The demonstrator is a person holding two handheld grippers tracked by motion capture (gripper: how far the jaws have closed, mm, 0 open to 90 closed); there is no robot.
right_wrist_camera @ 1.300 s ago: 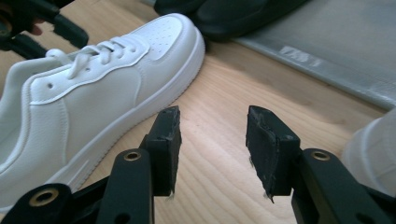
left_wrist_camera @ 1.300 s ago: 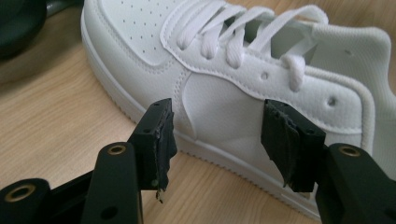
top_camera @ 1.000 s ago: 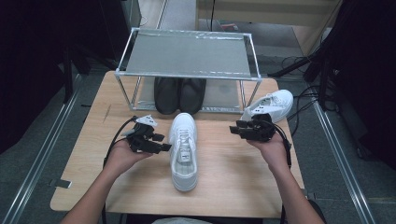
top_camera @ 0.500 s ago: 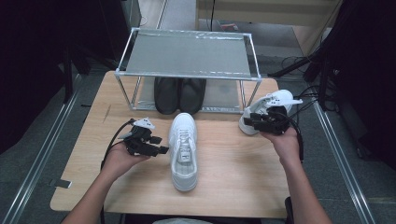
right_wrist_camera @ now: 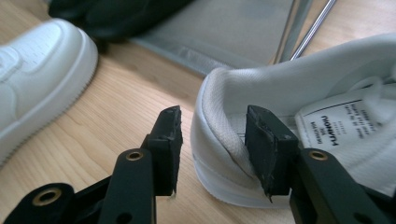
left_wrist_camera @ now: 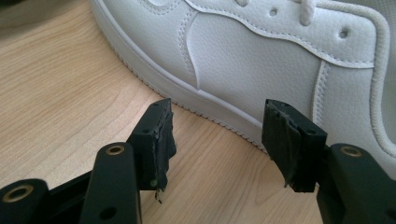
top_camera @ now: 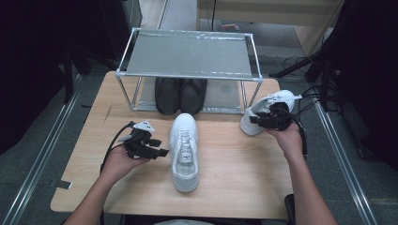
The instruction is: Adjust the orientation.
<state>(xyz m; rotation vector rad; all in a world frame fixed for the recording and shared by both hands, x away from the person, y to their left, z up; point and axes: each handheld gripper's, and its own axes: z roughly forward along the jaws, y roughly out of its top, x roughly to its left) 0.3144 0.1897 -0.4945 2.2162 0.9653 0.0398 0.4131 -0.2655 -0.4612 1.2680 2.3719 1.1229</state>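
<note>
A white sneaker lies in the middle of the wooden table, toe toward me. My left gripper rests just left of it, open, its jaws pointing at the sneaker's side with nothing between them. A second white sneaker lies at the right, by the rack's leg. My right gripper straddles its heel collar, one jaw outside the heel and one inside the shoe. Those jaws have just been opening slightly, and a gap shows beside the outer pad.
A metal-framed shoe rack with a grey top shelf stands at the back of the table. A pair of black shoes sits under it. Cables trail from both grippers, and the table's right edge is close to the second sneaker.
My right hand has moved right and away from me, bringing its gripper onto the heel of the right-hand sneaker. The left hand and the middle sneaker have stayed put.
</note>
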